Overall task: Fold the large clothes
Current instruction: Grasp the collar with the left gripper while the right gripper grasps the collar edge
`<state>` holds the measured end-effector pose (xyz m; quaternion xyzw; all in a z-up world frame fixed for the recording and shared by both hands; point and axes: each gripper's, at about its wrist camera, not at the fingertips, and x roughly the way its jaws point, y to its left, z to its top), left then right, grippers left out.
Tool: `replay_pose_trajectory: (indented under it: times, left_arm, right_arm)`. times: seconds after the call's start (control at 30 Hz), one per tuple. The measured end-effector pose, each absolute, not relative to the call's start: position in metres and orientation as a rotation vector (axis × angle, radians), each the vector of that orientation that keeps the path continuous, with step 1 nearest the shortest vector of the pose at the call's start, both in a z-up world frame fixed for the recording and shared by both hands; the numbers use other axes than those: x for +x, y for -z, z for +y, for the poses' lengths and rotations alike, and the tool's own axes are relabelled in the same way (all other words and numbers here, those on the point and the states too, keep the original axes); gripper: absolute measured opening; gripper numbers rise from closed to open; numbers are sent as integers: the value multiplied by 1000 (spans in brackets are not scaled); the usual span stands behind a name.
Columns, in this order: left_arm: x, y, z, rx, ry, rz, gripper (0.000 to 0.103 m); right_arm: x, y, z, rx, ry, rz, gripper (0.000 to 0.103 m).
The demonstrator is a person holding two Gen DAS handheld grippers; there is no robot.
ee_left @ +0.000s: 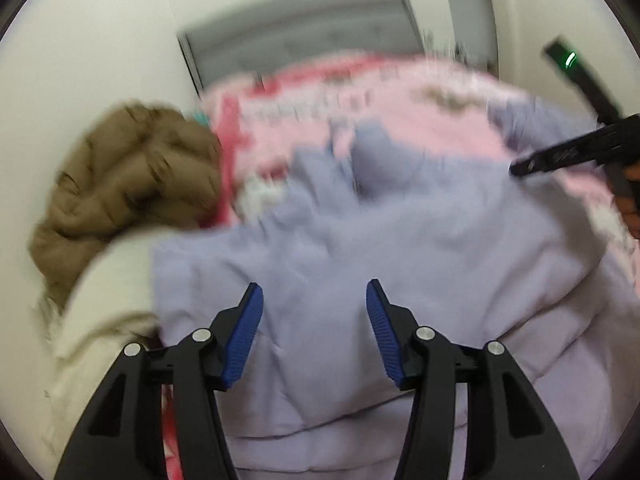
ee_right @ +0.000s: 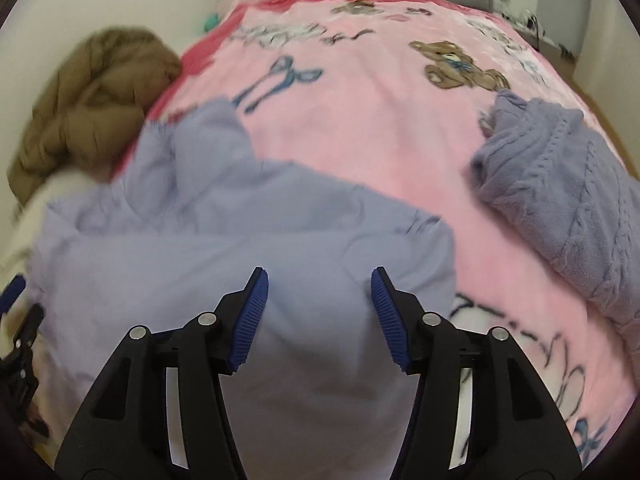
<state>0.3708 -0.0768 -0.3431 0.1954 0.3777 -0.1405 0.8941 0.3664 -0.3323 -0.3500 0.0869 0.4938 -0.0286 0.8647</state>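
The lilac jacket lies spread on the pink blanket, with a brown coat at its far left and a purple sweater to its right. The left gripper and the right gripper both hang over the jacket with jaws apart, holding nothing

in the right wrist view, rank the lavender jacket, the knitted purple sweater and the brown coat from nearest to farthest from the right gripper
From the right gripper:
1. Lavender jacket, directly beneath it.
2. Knitted purple sweater, to the right.
3. Brown coat, far left by the wall.
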Motion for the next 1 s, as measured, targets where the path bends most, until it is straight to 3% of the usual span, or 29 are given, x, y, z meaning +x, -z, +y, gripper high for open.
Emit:
replay_pose_trajectory:
  times: [0.13, 0.43, 0.53, 0.63, 0.67, 0.8, 1.0]
  left_arm:
    - [395, 369, -61, 231, 299, 928, 54]
    - [399, 385, -72, 307, 276, 940, 54]
    - [390, 363, -72, 328, 285, 890, 54]
    - [390, 331, -62, 322, 326, 781, 59]
    - [397, 316, -58, 316, 340, 739, 65]
    - [459, 292, -58, 327, 424, 749, 66]
    - [566, 314, -95, 479, 664, 883, 66]
  right_arm:
    - [377, 382, -328, 148, 86, 1112, 52]
    - [399, 389, -311, 44, 125, 1175, 55]
    - [387, 362, -316, 62, 64, 1068, 61]
    - [383, 327, -324, 121, -64, 913, 83]
    - [388, 320, -324, 110, -91, 900, 83]
    - [442, 312, -310, -23, -216, 941, 81]
    - [519, 332, -278, -100, -394, 1034, 72]
